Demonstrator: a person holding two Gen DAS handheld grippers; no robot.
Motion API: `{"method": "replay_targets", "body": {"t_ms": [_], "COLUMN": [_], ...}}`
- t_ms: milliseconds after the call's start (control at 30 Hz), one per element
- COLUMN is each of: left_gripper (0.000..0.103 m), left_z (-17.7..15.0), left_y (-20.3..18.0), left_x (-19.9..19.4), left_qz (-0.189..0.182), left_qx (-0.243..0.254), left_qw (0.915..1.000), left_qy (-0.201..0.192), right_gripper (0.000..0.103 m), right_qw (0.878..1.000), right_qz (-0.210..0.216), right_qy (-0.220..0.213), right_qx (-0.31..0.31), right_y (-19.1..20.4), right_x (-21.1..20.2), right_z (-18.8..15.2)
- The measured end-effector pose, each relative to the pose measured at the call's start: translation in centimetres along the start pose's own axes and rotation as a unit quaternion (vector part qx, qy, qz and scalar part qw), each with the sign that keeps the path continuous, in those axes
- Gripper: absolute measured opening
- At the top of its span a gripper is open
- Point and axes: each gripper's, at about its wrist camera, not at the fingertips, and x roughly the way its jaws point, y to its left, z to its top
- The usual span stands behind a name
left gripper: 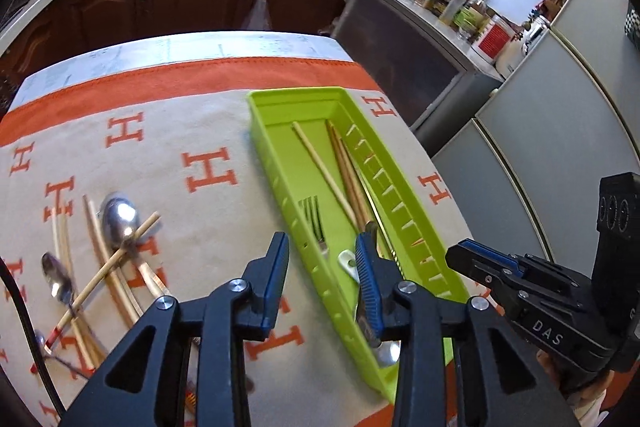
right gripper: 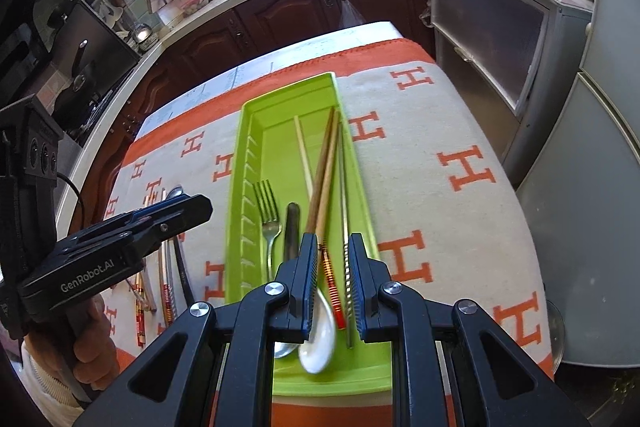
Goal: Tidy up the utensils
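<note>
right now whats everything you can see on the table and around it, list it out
tray: one, lime green, on the cloth
fork: one, metal, in tray
white spoon: one, in tray near end
chopsticks in tray: several, pale and brown wood, lengthwise
metal spoons: at least two, silver, on cloth left of tray
loose chopsticks: several, pale wood, crossed among the spoons
cloth: one, beige with orange H pattern, covers table
cabinets: dark brown, behind table
left hand-held gripper: black with blue pads, open, above the tray's left wall
right hand-held gripper: same, open, over tray
</note>
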Motion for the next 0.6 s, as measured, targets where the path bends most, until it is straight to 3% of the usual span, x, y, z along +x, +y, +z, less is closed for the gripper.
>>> {"method": "replay_targets", "body": {"t_ms": [267,600], "left_gripper": [0.033,0.033], "left_z": [-3.4,-7.0], "left_y": [5.1,13.0], "left_x": [-4.3,-8.9], "left_qz": [0.032,0.084], "left_qx": [-0.054,-0.148], "left_qw": [0.9980,0.9853], "left_qy": [0.001,-0.012], "right_gripper": [0.016,0.016], "right_qw": [0.999,0.990], "right_qz": [0.027,0.066], "right_qy": [0.015,0.054], "right_qx": [-0.041,-0.108], "right_y": [4.3,11.8], "right_x": [0.5,3.2], "right_z": [-0.5,-1.1]}}
